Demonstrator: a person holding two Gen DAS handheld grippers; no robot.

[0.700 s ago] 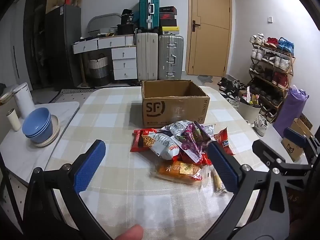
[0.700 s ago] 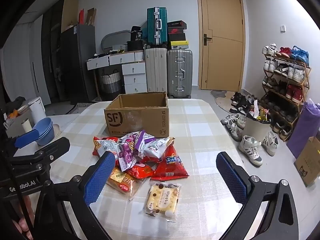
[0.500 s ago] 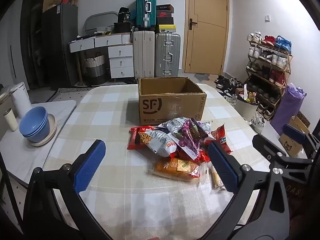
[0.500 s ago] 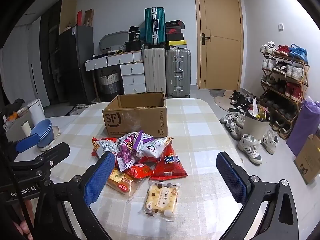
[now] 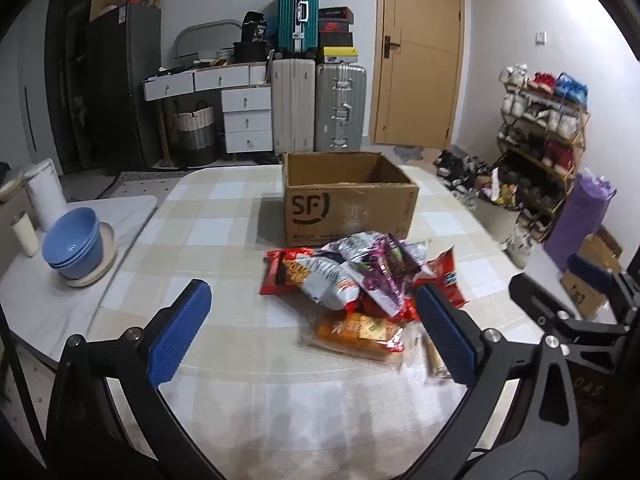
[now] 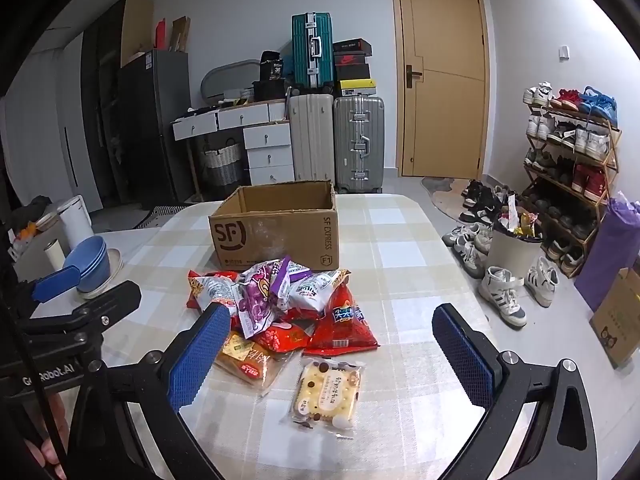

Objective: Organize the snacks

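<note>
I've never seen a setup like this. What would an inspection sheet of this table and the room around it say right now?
Surface: checked tablecloth on the table, mostly bare toward the camera.
Job's things: open cardboard box, nothing visible inside from here; snack pile in front of it; biscuit packet lying apart, nearest.
Clutter: stacked blue bowls on a plate, on the side table.
Tools: left tool and right tool both open, holding nothing, above the table.
Cables: thin dark cable at the right view's left edge.
Surroundings: suitcases, door, shoe rack, shoes on the floor.
</note>
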